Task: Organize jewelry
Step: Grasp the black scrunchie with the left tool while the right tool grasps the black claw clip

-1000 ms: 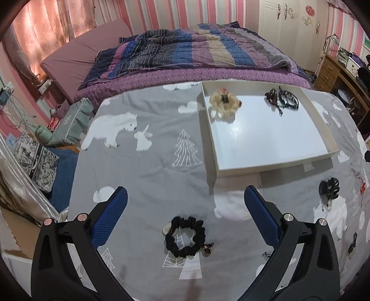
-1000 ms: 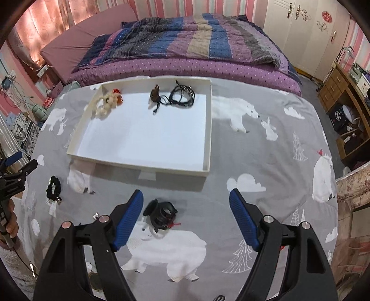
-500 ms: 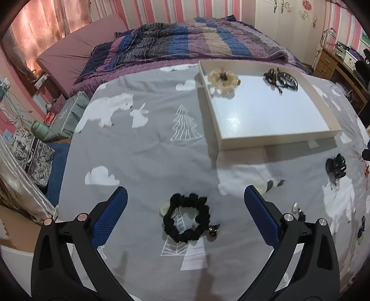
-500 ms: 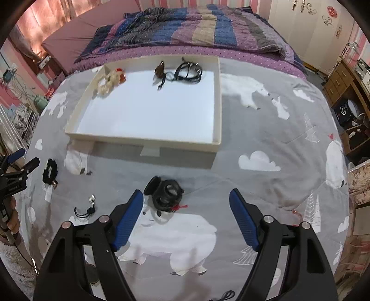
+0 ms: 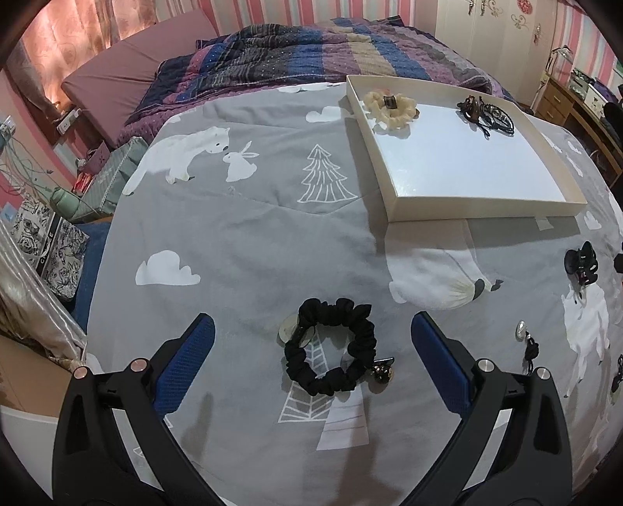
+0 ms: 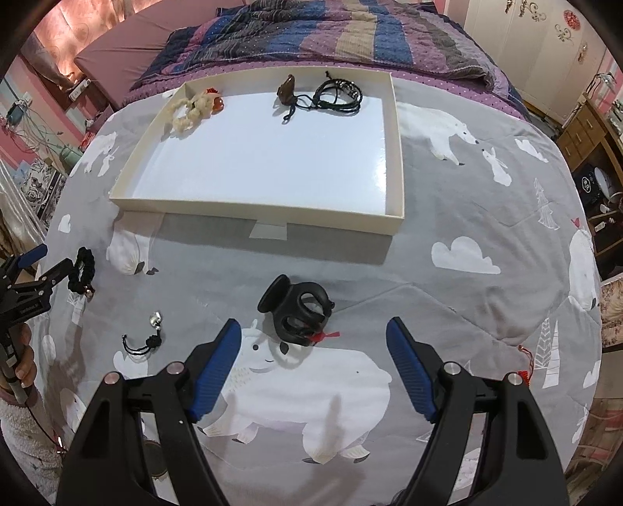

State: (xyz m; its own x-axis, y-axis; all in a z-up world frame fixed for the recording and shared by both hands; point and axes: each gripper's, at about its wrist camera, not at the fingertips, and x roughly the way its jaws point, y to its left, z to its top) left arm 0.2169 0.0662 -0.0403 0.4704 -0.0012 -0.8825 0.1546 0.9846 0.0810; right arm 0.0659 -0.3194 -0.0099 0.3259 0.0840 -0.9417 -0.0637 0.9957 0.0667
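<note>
A black scrunchie (image 5: 331,346) with a small charm lies on the grey printed blanket, just ahead of my open left gripper (image 5: 311,331). A black hair claw clip (image 6: 298,311) with a red tag lies just ahead of my open right gripper (image 6: 311,331). A white tray (image 6: 393,155) holds a cream scrunchie (image 6: 190,109) and black cord bracelets (image 6: 335,95). The tray (image 5: 389,194) also shows in the left wrist view. A small black knotted cord with a silver charm (image 6: 150,336) lies left of the clip.
A striped quilt (image 6: 311,35) covers the bed beyond the blanket. Wooden furniture (image 6: 595,148) stands at the right. Bags and boxes (image 5: 58,241) sit on the floor at the left. The left gripper (image 6: 23,284) shows at the left edge of the right wrist view.
Both grippers have moved forward and lower toward the blanket. The scrunchie and the claw clip now sit closer between their fingers. Both stay open.
</note>
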